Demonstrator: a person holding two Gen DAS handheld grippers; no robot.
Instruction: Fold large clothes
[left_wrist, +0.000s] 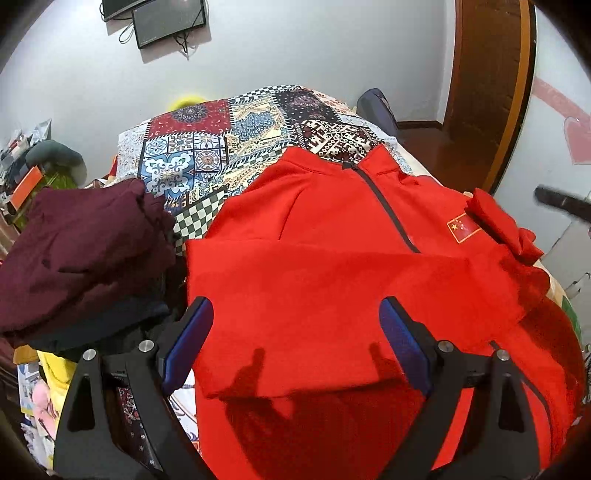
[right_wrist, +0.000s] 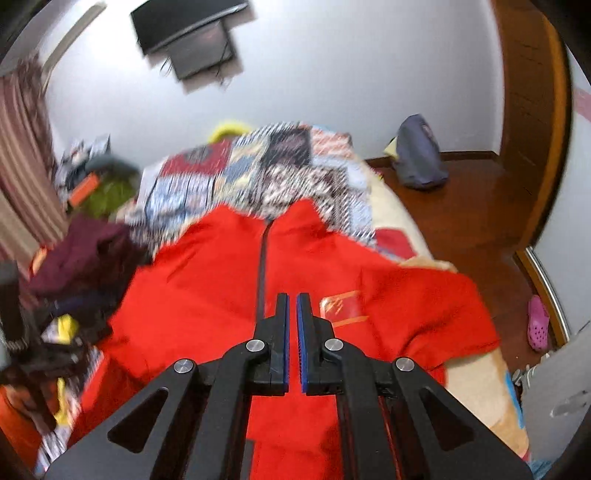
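Patchwork-covered bed (left_wrist: 192, 155) was overlaid by the red zip-front jacket (left_wrist: 332, 229), left gripper (left_wrist: 295, 332) spread, right gripper (right_wrist: 292, 332) pressed nearly together, empty; folded sleeve could be dragged loose.

A bed with a patchwork-patterned cover (left_wrist: 229, 147) stands against a plain white wall (left_wrist: 295, 55); two dark flat screens (left_wrist: 166, 20) hang on that wall, cables trailing below; a brown wooden door frame (right_wrist: 532, 122) stands at the right; the floor (right_wrist: 461, 214) is dark polished wood; striped curtains (right_wrist: 22, 155) hang at the left.
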